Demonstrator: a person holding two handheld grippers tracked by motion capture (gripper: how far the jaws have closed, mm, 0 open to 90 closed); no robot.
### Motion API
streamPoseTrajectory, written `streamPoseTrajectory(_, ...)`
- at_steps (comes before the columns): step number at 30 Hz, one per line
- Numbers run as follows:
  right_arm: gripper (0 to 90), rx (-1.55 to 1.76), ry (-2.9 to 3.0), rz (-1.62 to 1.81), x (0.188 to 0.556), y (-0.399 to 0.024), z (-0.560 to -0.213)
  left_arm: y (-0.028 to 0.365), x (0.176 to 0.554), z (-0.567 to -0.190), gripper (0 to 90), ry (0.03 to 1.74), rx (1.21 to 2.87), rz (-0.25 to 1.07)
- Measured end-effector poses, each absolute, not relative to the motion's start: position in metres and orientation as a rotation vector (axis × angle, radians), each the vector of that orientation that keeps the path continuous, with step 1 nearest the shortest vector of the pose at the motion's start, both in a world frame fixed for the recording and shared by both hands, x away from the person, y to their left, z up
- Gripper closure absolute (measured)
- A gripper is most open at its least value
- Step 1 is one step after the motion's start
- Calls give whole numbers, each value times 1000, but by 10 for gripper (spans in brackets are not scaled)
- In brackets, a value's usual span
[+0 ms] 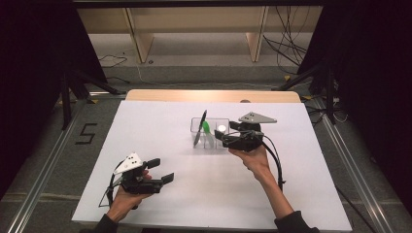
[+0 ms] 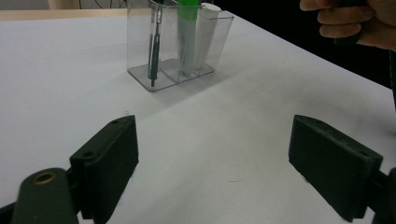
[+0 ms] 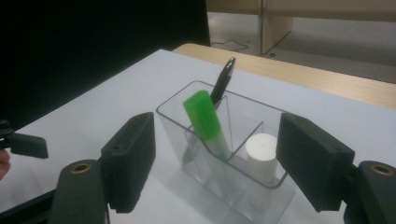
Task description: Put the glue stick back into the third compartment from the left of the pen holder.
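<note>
A clear three-compartment holder [image 1: 216, 119] stands on the white table, right of centre. In it are a black pen [image 1: 200, 127], a green highlighter [image 1: 206, 127] and a white cylinder [image 1: 222, 128], one per compartment. My right gripper [image 1: 224, 133] is at the holder's right end, open, nothing between its pads. In the right gripper view the jaws [image 3: 217, 163] frame the holder [image 3: 173, 95], with pen [image 3: 224, 77], highlighter [image 3: 203, 119] and cylinder [image 3: 261, 151] just ahead. My left gripper [image 1: 161, 171] sits open at the front left, well short of the holder [image 2: 140, 42].
The white sheet [image 1: 160, 131] covers a wooden table whose far edge [image 1: 214, 95] shows bare wood. Beyond are shelving legs and cables on the floor. The right hand [image 2: 355, 23] appears at the upper right of the left gripper view.
</note>
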State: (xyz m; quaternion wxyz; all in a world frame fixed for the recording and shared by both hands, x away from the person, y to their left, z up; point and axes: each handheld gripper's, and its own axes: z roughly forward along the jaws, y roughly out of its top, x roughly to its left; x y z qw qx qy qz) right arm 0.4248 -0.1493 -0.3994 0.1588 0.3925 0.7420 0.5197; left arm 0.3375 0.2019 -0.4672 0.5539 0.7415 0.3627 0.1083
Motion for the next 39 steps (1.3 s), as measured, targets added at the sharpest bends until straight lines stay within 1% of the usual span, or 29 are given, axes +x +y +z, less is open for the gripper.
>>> streamPoseTrajectory(26,263,1062,2154,1513,390,-159,-407,202,337,-467,155,844,1743,244)
streamPoseTrajectory(39,236,1021,2170,1545,378,-163,-413,201,337,-467,155,839,1744,231)
